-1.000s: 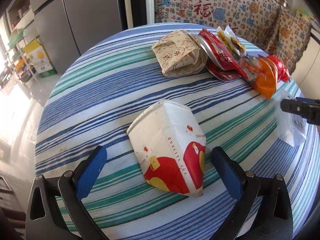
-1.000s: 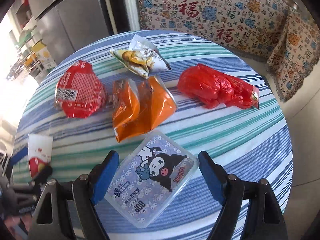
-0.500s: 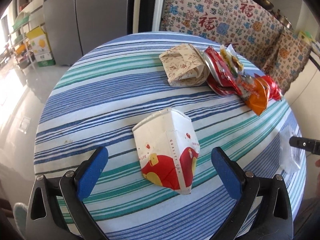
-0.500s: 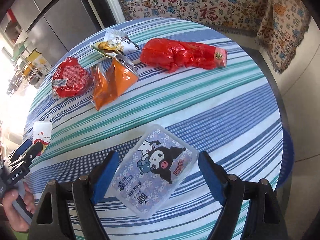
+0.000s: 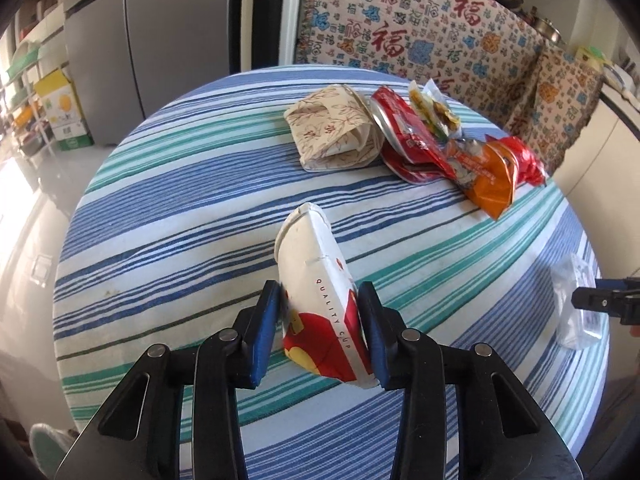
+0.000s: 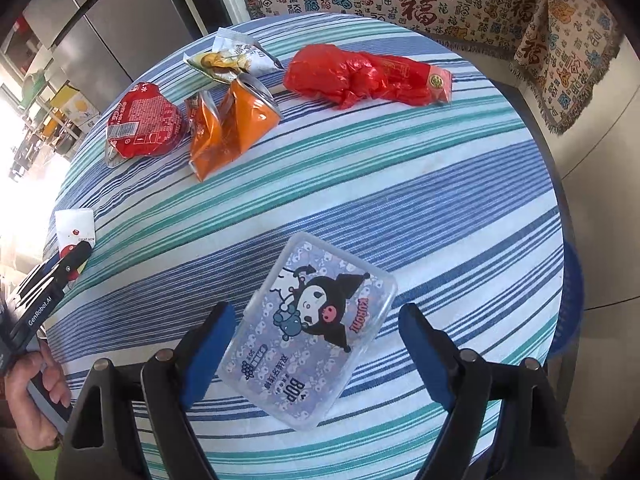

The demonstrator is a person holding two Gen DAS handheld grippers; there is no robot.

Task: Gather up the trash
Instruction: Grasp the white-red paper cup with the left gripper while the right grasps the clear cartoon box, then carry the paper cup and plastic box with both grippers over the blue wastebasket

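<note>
At the lower centre of the left wrist view, the left gripper (image 5: 320, 332) is closing, its blue pads pressing both sides of a crushed white-and-red paper cup (image 5: 318, 300) on the round table with a blue-and-green striped cloth (image 5: 180, 200). At the lower centre of the right wrist view, the right gripper (image 6: 316, 348) is opening, its pads clear of the clear plastic box with a cartoon print (image 6: 308, 332) between them. In the upper left lie an orange foil wrapper (image 6: 228, 132) and a red foil packet (image 6: 144, 128).

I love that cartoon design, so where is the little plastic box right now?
In the right wrist view the clear cartoon-printed plastic box lies on the striped tablecloth, between the right gripper's opening jaws, nearer than the orange wrapper.
</note>
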